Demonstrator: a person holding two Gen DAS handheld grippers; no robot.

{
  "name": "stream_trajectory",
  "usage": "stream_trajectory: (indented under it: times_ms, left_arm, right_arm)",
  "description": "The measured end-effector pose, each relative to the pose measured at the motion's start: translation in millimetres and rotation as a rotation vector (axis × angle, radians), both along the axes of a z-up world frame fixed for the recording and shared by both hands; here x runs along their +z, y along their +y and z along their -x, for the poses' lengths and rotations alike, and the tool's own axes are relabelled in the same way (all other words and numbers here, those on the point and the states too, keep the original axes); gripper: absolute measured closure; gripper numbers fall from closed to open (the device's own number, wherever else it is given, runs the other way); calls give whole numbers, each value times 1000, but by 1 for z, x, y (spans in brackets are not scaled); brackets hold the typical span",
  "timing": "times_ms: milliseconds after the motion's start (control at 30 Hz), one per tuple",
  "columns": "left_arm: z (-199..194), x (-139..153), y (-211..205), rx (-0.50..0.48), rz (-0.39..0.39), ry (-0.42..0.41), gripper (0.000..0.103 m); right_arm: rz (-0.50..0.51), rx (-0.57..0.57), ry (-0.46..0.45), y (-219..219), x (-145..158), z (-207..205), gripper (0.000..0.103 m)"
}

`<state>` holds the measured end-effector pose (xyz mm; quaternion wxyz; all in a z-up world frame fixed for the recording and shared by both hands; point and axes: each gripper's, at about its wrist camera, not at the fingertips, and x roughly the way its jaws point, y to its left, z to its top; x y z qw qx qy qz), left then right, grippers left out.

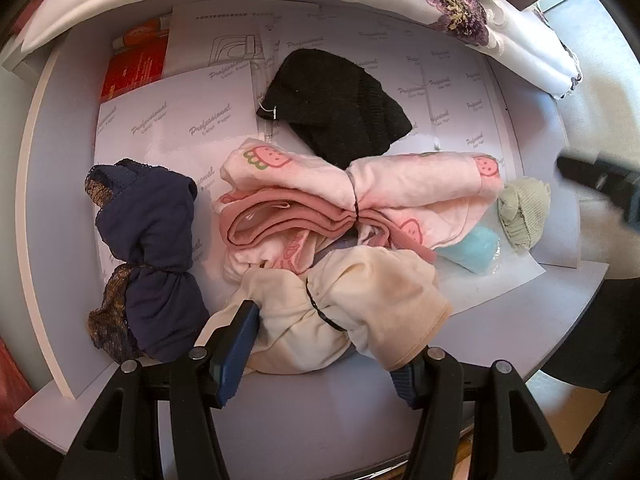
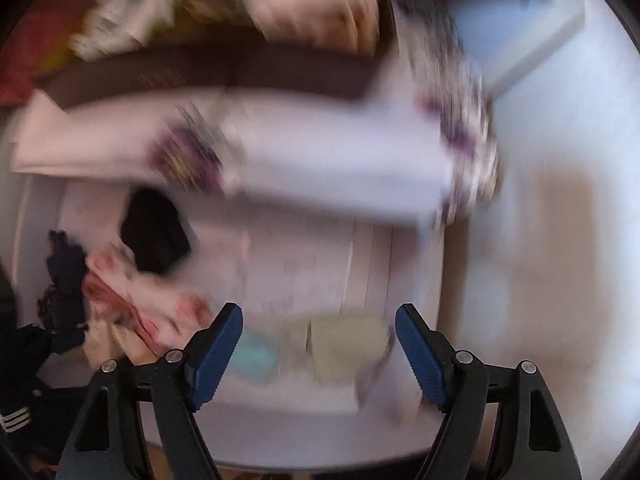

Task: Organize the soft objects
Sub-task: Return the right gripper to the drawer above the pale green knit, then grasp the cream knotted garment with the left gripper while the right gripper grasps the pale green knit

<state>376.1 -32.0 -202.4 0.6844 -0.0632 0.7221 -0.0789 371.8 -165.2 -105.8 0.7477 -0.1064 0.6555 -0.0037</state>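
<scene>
A cream cloth bundle (image 1: 352, 300) tied with a black band sits between the blue pads of my left gripper (image 1: 320, 360), which press on it from both sides. Behind it lie a pink strawberry-print bundle (image 1: 400, 188), a navy lace bundle (image 1: 152, 240) at the left and a black knit piece (image 1: 340, 100) further back. The right wrist view is blurred. My right gripper (image 2: 318, 320) stands open there, nothing between its pads, above a pale green knit item (image 2: 344, 340) and a light blue one (image 2: 256, 356). Both also show at the right of the pile, green (image 1: 524, 212) and blue (image 1: 476, 248).
The pile lies on printed paper sheets (image 1: 180, 120) on a pale shelf (image 1: 280, 408) with a raised left wall. A folded white cloth with purple embroidered flowers (image 1: 460, 4) lies across the back. A red booklet (image 1: 136, 60) sits at the back left. A dark striped sleeve (image 2: 16, 416) shows at the left.
</scene>
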Motion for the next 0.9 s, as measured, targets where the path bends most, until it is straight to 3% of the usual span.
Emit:
stream_trajectory:
  times_ms: [67,200,300,767,867,900]
  left_arm:
    - [0,0,1,0,0,1,42]
    - [0,0,1,-1,0,1,42]
    - [0,0,1,1,1,2,42]
    - [1,1,3,1,3,2,42]
    - [2,1,3,1,4,3,42]
    - [2,1,3,1,4,3,42]
  right_arm:
    - [-39,-69,71,-12,-15,2,23]
    - [-38,-138,110,-25,-28,4,21]
    - [3,-144,124,-28,-39,6,16]
    - [60,-206,163,-42,-88,3,14]
    - [44,-212,154,-44,-95,-2,18]
    - [46,-206,149,-44,-96,-3,25]
